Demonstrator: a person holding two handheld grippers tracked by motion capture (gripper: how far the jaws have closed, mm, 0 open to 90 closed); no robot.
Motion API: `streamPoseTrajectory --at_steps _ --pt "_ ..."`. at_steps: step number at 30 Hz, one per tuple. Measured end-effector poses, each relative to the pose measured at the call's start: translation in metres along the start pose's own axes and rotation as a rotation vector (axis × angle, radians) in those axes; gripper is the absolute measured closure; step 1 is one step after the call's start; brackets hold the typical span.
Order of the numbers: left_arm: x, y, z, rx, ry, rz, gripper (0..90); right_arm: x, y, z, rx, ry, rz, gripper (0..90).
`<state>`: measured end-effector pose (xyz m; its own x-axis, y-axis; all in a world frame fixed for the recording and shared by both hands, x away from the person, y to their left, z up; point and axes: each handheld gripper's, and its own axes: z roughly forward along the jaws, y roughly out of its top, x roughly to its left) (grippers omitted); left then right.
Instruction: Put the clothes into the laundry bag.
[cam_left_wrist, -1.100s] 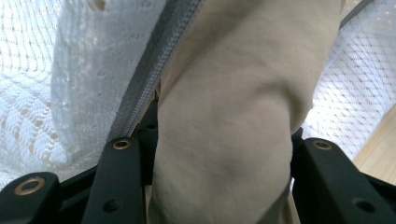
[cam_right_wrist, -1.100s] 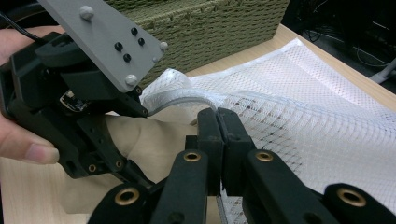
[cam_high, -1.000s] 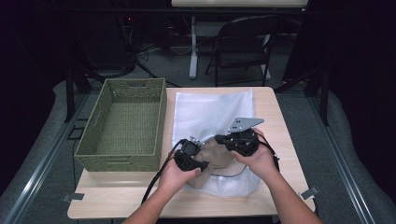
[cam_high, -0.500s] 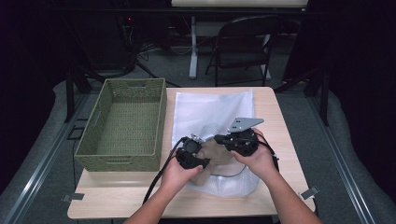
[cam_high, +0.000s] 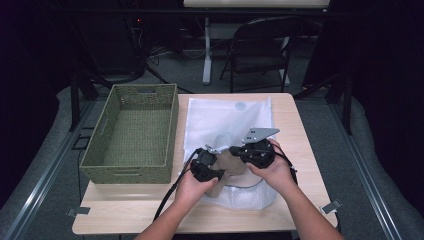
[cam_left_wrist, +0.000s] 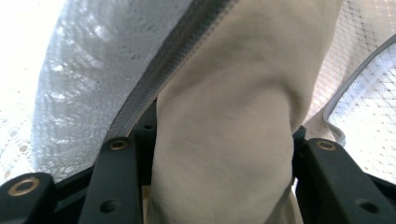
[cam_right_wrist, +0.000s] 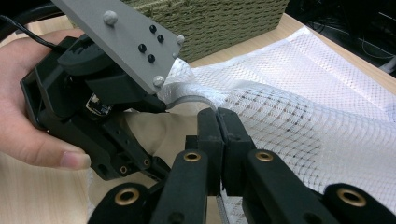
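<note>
A white mesh bag (cam_high: 227, 117) lies flat on the table, its zippered mouth toward the person. A beige cloth (cam_high: 231, 162) bunches at that mouth between both hands. My left gripper (cam_high: 220, 167) grips the beige cloth (cam_left_wrist: 224, 116), which fills the gap between its jaws; these jaws have just been opening a little, with the cloth still pressed between them. My right gripper (cam_right_wrist: 218, 114) is shut on the bag's grey zipper rim (cam_right_wrist: 187, 100) and lifts it. In the right gripper view the left gripper (cam_right_wrist: 140, 156) sits just left of it, pushed against the cloth.
A woven green basket (cam_high: 132, 132) stands on the left half of the table (cam_high: 295, 125), close beside the bag. A folding chair (cam_high: 265, 50) and stand legs are on the floor beyond the far edge. Bare wood runs along the near edge.
The left gripper has edged slightly to the right with the cloth, toward the bag's mouth. The right gripper has kept still on the rim.
</note>
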<state>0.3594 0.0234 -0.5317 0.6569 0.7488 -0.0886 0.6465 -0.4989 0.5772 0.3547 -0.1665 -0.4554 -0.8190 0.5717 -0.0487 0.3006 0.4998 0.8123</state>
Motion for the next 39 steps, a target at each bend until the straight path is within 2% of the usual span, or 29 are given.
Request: streamPoseTrajectory --at_steps 2,7,9,17,20,22,25,32,39 --pt "0.000 -0.001 0.001 -0.004 0.010 0.009 48.4 0.000 0.000 0.000 0.003 0.000 0.000 88.7" --pt "0.000 -0.002 0.003 -0.008 0.014 -0.005 43.9 0.000 -0.001 0.002 0.003 0.001 0.005 88.7" --pt "0.000 -0.003 0.002 -0.010 0.020 0.004 41.8 -0.001 -0.002 0.002 0.004 0.001 0.007 88.7" --pt "-0.003 -0.002 0.001 -0.025 0.010 0.021 32.4 -0.003 -0.003 0.003 0.010 -0.001 0.011 88.7" --pt "-0.003 -0.001 -0.004 -0.032 0.009 0.024 29.8 -0.003 -0.004 0.003 0.011 -0.001 0.013 88.7" --pt "-0.004 0.000 -0.006 -0.054 0.000 0.009 28.7 -0.004 -0.004 0.003 0.009 -0.001 0.017 88.7" --pt "-0.006 0.001 -0.013 -0.074 -0.013 0.018 26.7 -0.005 -0.005 0.003 0.007 -0.001 0.023 88.6" --pt "-0.007 -0.001 -0.027 -0.079 -0.054 0.019 22.4 -0.006 -0.006 0.003 0.010 -0.006 0.025 88.6" --pt "-0.010 -0.013 -0.040 -0.096 -0.040 0.037 22.4 -0.005 -0.006 0.003 0.010 -0.007 0.025 88.6"
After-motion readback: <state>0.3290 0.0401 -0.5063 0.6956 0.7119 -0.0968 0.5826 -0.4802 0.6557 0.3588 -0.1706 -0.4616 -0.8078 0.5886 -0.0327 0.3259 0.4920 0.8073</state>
